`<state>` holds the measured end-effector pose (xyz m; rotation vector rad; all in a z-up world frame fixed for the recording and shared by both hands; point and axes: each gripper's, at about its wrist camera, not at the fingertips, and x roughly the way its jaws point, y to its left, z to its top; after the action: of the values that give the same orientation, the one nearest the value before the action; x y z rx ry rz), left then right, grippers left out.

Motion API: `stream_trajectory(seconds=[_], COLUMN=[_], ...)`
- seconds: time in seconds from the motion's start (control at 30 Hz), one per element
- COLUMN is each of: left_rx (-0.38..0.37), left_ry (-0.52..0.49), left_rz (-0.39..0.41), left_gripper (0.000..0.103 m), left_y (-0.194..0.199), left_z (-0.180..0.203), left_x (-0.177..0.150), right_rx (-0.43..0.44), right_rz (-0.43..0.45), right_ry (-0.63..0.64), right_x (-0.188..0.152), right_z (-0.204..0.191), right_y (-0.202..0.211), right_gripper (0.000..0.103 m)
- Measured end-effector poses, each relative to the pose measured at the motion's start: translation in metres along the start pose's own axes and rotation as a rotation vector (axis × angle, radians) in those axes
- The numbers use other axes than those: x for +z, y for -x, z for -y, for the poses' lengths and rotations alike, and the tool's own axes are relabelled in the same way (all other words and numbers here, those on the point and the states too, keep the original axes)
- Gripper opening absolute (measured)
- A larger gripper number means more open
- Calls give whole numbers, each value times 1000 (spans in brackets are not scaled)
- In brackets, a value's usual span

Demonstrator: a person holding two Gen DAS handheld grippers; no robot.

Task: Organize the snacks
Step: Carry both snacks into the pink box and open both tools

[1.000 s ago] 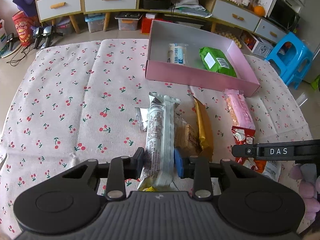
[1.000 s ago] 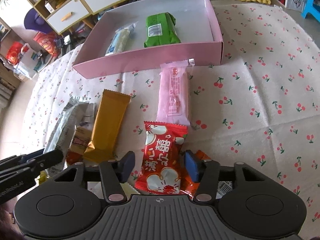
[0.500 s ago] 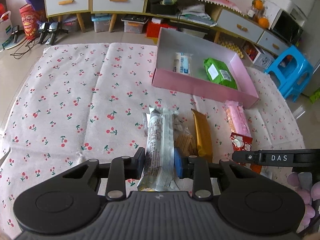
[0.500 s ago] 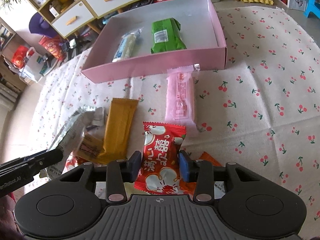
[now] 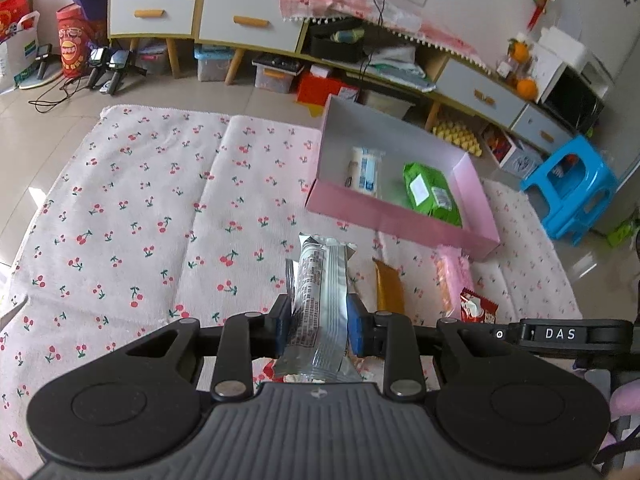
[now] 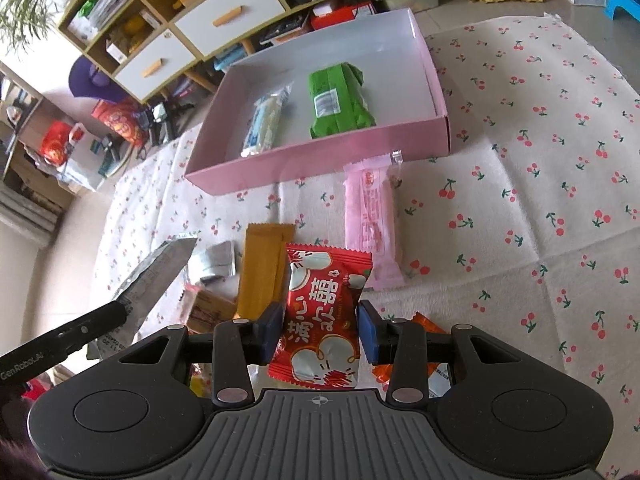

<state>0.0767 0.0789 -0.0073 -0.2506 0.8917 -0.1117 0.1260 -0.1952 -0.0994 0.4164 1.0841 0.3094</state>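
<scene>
My left gripper point(image 5: 319, 326) is shut on a long silver snack packet point(image 5: 322, 304) and holds it above the cherry-print cloth. My right gripper point(image 6: 319, 334) is shut on a red snack packet point(image 6: 326, 312), also lifted. The silver packet shows at the left of the right wrist view point(image 6: 158, 276). A pink box point(image 6: 320, 160) lies ahead; it holds a green packet point(image 6: 338, 100) and a white-blue packet point(image 6: 266, 122). The box also shows in the left wrist view point(image 5: 400, 220). On the cloth lie a gold packet point(image 6: 264, 268) and a pink packet point(image 6: 372, 220).
More small packets lie under the grippers, among them an orange one point(image 6: 434, 360) and a brown one point(image 6: 210, 310). A blue stool point(image 5: 572, 192) stands to the right of the cloth. Cabinets with drawers point(image 5: 248, 24) and floor clutter line the far side.
Both grippers have risen, each lifting its packet off the cloth. The right jaws closed onto the red packet. The pink box looks farther away and the view is tilted up.
</scene>
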Motion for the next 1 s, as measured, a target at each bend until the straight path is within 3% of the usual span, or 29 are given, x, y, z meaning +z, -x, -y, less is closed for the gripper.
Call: stream_trajectory(seconds=[0.3,0.5,0.63,0.8,1.0], left_rx=[-33,-76,-97,-142,-140], left_ry=[36,88,63,52,26], left_rz=[83,93,116,142,177], left_gripper=[26,26,26,26,26], left_y=[12,6,4,-12,-55], left_z=[3,5,16,39,62], left_x=[8,19,35,57,73], right_rx=[21,10,6,-6,-1], right_rz=[40,68,82,115,153], right_ry=[-32,-58,-58,-52,-45], right_x=[9,21,35,65,105], right_z=[6,14,20,31,42], right_y=[14,24,32,34,24], right_gripper=[39,39,39,39,39])
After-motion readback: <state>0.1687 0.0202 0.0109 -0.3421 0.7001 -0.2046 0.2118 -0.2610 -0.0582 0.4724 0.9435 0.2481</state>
